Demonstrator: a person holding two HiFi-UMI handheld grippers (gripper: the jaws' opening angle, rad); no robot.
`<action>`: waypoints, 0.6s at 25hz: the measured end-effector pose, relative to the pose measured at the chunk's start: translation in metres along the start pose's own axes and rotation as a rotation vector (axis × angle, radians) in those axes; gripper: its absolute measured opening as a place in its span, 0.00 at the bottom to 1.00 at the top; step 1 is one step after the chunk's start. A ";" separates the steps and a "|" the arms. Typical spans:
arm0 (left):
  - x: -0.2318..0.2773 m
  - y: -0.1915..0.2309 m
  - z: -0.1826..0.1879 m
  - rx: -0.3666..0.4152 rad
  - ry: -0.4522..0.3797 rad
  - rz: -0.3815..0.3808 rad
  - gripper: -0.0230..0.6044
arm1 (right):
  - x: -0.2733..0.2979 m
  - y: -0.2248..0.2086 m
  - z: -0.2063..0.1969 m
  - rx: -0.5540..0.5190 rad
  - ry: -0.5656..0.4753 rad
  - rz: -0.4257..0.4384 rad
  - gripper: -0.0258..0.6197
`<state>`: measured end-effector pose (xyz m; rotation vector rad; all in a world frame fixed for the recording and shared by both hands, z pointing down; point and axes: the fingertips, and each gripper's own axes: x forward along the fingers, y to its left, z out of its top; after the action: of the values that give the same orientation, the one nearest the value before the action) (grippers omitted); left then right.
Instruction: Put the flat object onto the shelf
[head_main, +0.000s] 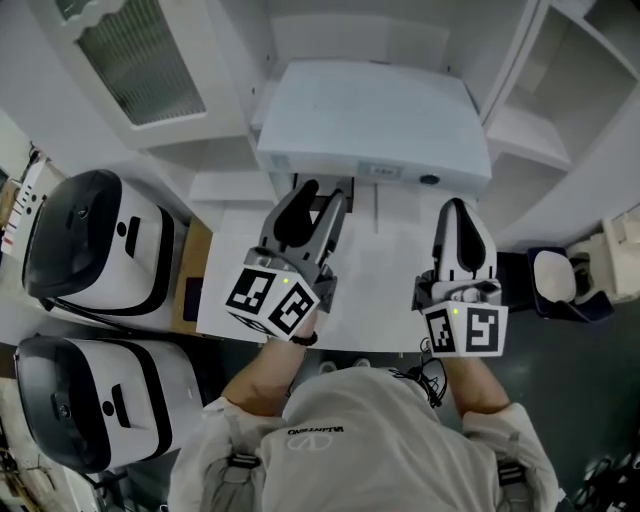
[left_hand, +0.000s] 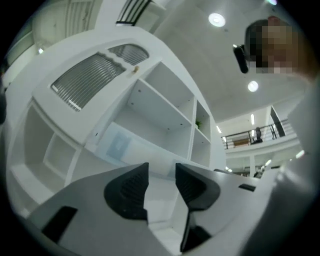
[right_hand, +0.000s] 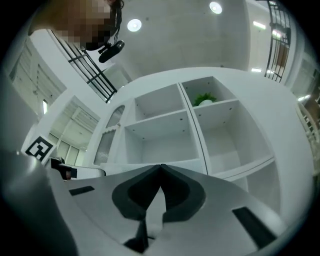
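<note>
shelf unit (head_main: 520, 130): white, open compartments, ahead of both hands | flat object (head_main: 375, 120): pale slab lying on a low shelf ledge, clear of both tools | left gripper (head_main: 322, 192): rolled sideways, aimed at slab, jaws apart, empty | right gripper (head_main: 456, 204): upright, aimed at shelf, jaws pressed together, empty

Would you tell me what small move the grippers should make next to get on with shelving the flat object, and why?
Probably open the right tongs first. They are shut on nothing, while the flat object lies ahead of both grippers, unheld, and looks wide enough to want two grips. The left tongs stand apart and empty.
</note>
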<state>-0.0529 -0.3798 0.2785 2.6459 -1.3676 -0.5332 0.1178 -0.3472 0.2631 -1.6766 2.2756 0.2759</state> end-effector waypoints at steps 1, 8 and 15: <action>0.002 -0.007 0.004 0.075 -0.004 0.000 0.28 | 0.006 -0.001 -0.003 0.002 0.011 0.003 0.06; 0.039 -0.004 0.003 0.248 0.022 0.016 0.20 | 0.045 -0.013 -0.022 0.053 0.055 -0.020 0.06; 0.076 0.023 0.001 0.309 0.024 0.085 0.17 | 0.093 -0.030 -0.037 0.092 0.086 -0.037 0.06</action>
<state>-0.0305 -0.4552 0.2643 2.7982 -1.6670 -0.2996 0.1163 -0.4519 0.2655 -1.7126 2.2784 0.0905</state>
